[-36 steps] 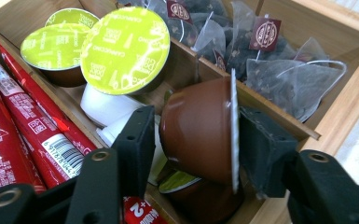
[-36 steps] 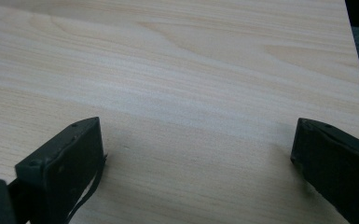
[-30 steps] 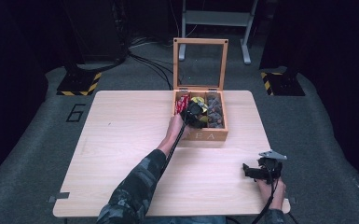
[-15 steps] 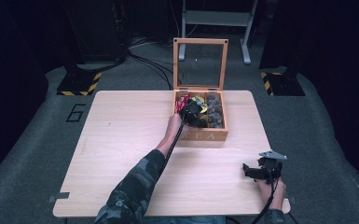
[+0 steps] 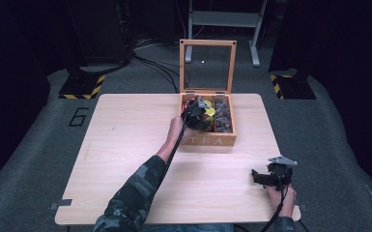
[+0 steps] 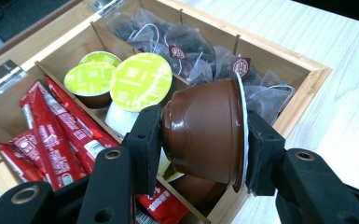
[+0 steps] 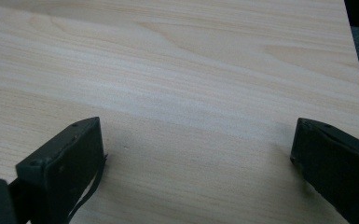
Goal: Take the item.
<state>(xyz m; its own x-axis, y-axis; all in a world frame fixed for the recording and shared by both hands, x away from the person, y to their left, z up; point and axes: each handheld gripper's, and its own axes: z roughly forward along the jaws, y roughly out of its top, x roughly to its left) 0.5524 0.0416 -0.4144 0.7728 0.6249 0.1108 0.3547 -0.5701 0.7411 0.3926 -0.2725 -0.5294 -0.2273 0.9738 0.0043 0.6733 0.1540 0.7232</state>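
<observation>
Clamping a brown coffee capsule sideways in the left hand-held gripper, just above the wooden tea box, green-lidded capsules beyond, right hand-held gripper wide open, empty, over bare tabletop.

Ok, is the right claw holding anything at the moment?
No, in the right gripper view the right claw stands wide open over the bare wooden table, with nothing between its jaws.

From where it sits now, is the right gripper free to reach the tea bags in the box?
Probably yes: the right gripper is open and empty, the lid stands up, and the tea bags lie uncovered, though the left gripper holds a brown capsule alongside.
</observation>
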